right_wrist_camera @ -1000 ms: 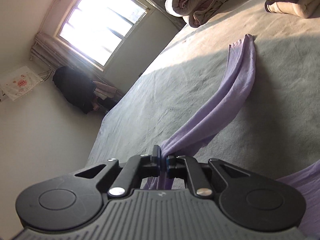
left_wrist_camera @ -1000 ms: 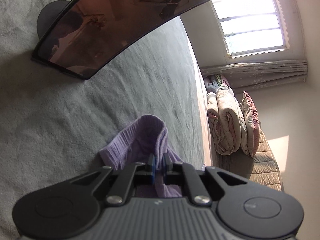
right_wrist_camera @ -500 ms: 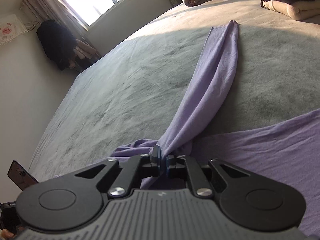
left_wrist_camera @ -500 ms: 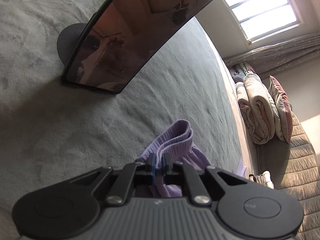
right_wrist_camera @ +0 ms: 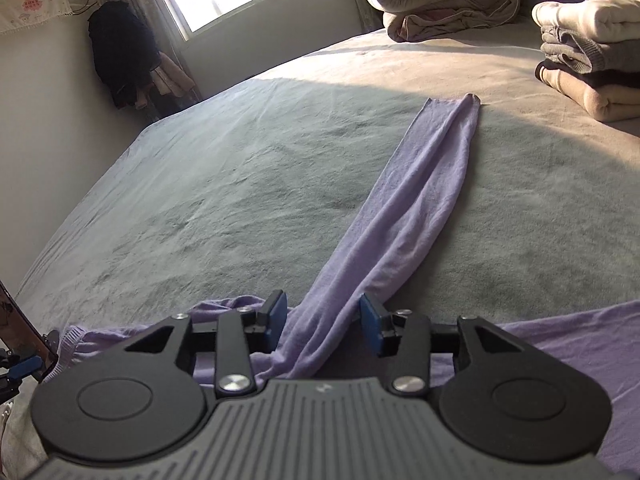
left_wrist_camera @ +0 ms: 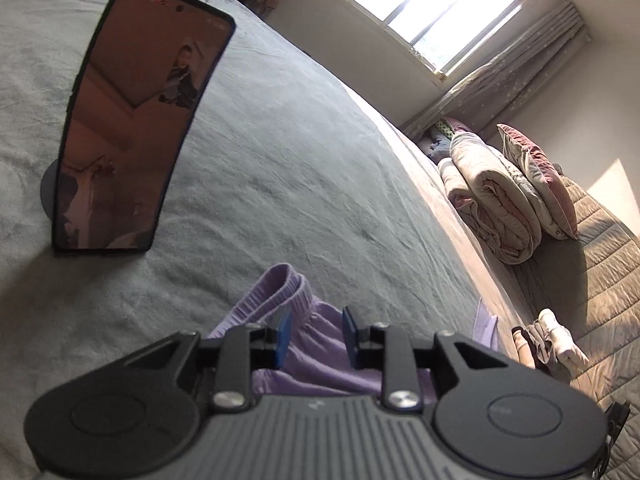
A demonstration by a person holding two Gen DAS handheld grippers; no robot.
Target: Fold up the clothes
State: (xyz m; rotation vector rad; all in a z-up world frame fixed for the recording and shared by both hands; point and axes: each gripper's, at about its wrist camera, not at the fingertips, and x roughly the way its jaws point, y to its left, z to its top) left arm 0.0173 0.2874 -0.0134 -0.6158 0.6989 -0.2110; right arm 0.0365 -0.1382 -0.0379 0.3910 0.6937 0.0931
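**Purple garment spread on the bed, both tongs apart**

We see a grey bed (right_wrist_camera: 200, 184) under a sunlit window (left_wrist_camera: 424, 12). Only the left view shows the propped phone (left_wrist_camera: 136, 120); only the right shows folded clothes (right_wrist_camera: 592, 68). The left gripper (left_wrist_camera: 316, 338) and right gripper (right_wrist_camera: 324, 320) gape over the purple garment (right_wrist_camera: 404, 216), gripping nothing.

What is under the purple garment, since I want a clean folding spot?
The purple garment lies flat on the grey bedsheet, which shows all around it. Whatever sits beneath the cloth itself is covered, though nothing bulges through.
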